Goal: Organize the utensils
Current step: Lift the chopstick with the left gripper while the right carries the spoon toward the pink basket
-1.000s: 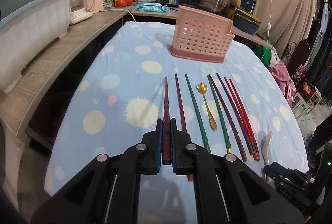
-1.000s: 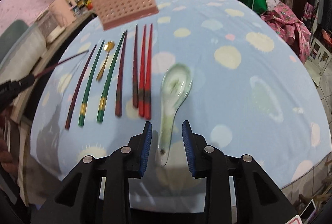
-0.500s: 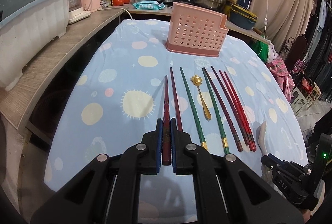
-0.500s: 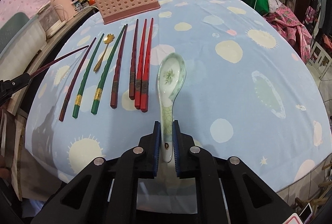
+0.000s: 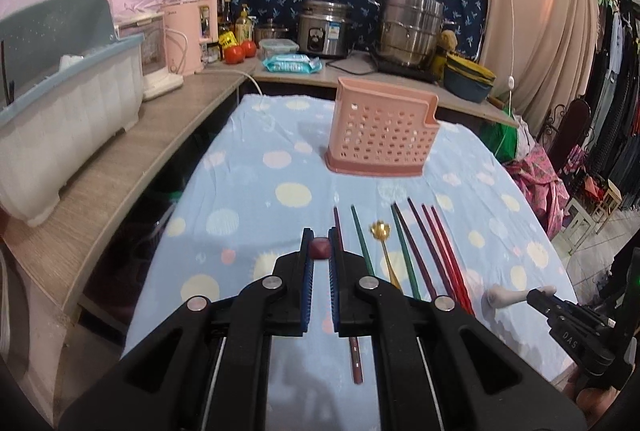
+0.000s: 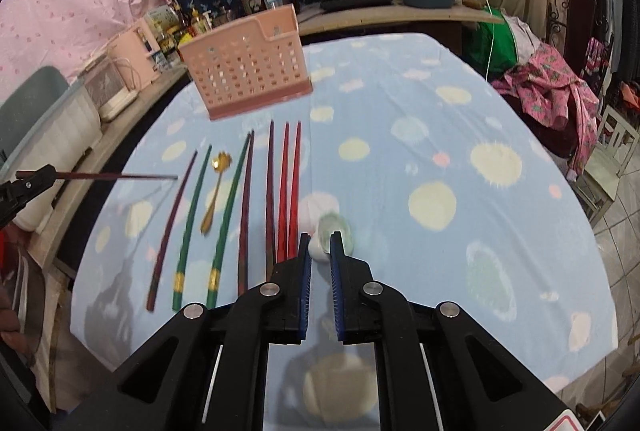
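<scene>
Open passage: bare tablecloth right of the pink perforated holder and across the near right side. Obstruction: row of chopsticks with a gold spoon fills the strip just before the holder. Left edge bounded by counter carrying a dish rack.

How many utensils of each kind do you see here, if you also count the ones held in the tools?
Chopsticks: 8 (one chopstick in the left tool)
Spoons: 2 (gold spoon on the table, ceramic spoon in the right tool)
Total: 10
</scene>
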### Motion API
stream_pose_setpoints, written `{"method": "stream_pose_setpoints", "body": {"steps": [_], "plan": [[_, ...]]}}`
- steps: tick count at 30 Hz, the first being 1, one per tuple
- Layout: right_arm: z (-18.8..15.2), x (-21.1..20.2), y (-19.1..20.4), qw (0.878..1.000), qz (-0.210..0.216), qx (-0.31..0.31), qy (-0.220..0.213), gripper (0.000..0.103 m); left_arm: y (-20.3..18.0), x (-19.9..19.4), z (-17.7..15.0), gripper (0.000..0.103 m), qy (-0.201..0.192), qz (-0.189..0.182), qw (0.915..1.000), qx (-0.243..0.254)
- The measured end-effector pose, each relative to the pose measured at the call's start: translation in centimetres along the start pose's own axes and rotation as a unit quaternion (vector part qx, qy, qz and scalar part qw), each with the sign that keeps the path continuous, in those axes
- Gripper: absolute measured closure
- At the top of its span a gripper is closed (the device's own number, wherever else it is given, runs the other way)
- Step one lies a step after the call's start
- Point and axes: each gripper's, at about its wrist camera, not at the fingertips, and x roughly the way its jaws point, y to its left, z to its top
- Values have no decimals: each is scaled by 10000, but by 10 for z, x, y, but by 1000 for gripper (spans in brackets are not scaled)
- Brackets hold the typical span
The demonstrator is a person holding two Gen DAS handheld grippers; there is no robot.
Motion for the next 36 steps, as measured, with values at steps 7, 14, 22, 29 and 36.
{"method": "stream_pose_setpoints", "body": {"steps": [7,14,22,29,36], "plan": [[28,3,-4,9997,34,64,-237,97,5,4,27,96,-273,82,9996,-68],[48,10,-7,9993,155,162,-310,97,3,9,51,96,-465,42,9989,-41],[101,18,-2,9972,328,109,-666,97,-5,5,111,96,-1044,-32,9945,8],[169,34,8,9926,741,134,-957,97,-23,9,179,96,-1709,-133,9852,77],[233,62,27,9857,1139,215,-1224,97,-43,41,216,96,-1866,-312,9819,124]]}}
